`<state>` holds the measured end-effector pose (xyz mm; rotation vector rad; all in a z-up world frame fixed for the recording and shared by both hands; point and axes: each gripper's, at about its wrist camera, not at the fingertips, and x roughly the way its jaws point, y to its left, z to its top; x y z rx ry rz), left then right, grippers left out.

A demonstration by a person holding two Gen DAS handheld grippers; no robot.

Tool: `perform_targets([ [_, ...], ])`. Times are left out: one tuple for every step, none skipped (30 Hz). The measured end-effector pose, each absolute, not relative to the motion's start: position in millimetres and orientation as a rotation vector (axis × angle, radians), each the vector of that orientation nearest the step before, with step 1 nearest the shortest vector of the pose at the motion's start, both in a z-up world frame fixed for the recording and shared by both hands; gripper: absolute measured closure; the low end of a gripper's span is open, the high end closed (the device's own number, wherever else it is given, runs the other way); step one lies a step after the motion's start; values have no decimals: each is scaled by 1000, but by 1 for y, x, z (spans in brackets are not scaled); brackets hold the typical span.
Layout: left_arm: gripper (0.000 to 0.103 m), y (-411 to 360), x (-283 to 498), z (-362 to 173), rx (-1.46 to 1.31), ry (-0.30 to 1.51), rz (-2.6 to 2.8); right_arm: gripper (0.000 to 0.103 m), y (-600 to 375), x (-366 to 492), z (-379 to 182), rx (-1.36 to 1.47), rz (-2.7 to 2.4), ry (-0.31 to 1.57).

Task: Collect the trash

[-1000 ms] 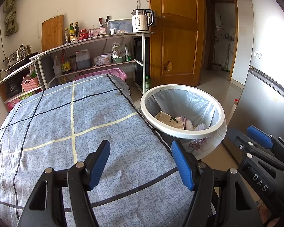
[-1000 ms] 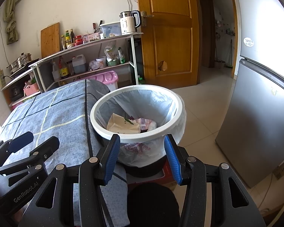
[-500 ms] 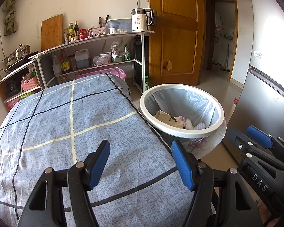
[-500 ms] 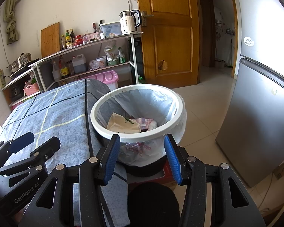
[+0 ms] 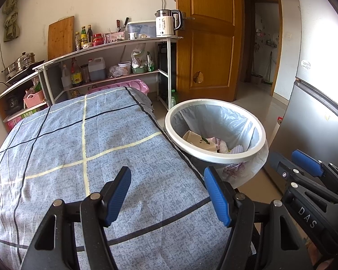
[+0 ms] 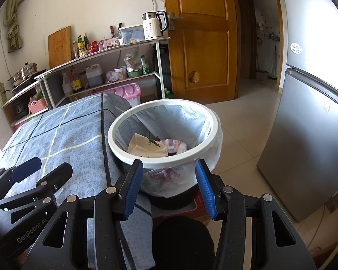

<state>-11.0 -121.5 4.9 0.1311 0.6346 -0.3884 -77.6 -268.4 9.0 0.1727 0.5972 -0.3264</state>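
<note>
Left gripper (image 5: 167, 193) jaws apart, nothing between the blue pads, hovering over the blue-grey checked cloth (image 5: 83, 148) that covers the table; cloth has pale yellow and dark lines crossing it. Right gripper (image 6: 169, 186) also spread with nothing gripped, pads apart, pointing down at the near rim of the trash bin (image 6: 166, 162). In the left wrist view the right gripper shows at the lower right edge; in the right wrist view the left one sits at the lower left, over the cloth

Trash bin stands just beside the table's right edge, touching or nearly touching the hanging cloth, can't tell which. Round white rim, lined with a translucent pale plastic bag (image 6: 180, 119) folded over the rim and sagging down the outside; base looks dark. Inside: a tan crumpled paper bag (image 6: 146, 146) with a small green mark, pink and white wrappers (image 6: 175, 146) next to it. More pinkish stuff visible through the bag below the rim. Bin is partly filled, trash sits low

Table top itself bare of trash in both views. Behind it a metal shelf rack (image 5: 115, 45) with bottles, jug, white kettle (image 5: 165, 25), a wooden cutting board leaning on the wall, pink plastic crate below. Wooden door (image 6: 200, 36) behind the bin, grey fridge (image 6: 308, 139) to the right, tiled floor
</note>
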Motion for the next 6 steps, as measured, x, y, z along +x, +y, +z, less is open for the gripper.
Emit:
perform_targets([
  [34, -121, -11, 5, 131, 636, -388, 53, -269, -78, 9, 173, -326, 597],
  [34, -121, -11, 5, 131, 636, -388, 53, -269, -77, 9, 173, -326, 597],
  [34, -121, -11, 5, 130, 637, -388, 53, -268, -78, 9, 172, -326, 597],
  [34, -120, -11, 6, 129, 637, -388, 53, -269, -78, 9, 173, -326, 596],
  [34, -120, -11, 6, 129, 637, -388, 53, -269, -78, 9, 173, -326, 595],
  [34, -120, -11, 6, 129, 637, -388, 53, -268, -78, 9, 173, -326, 596],
])
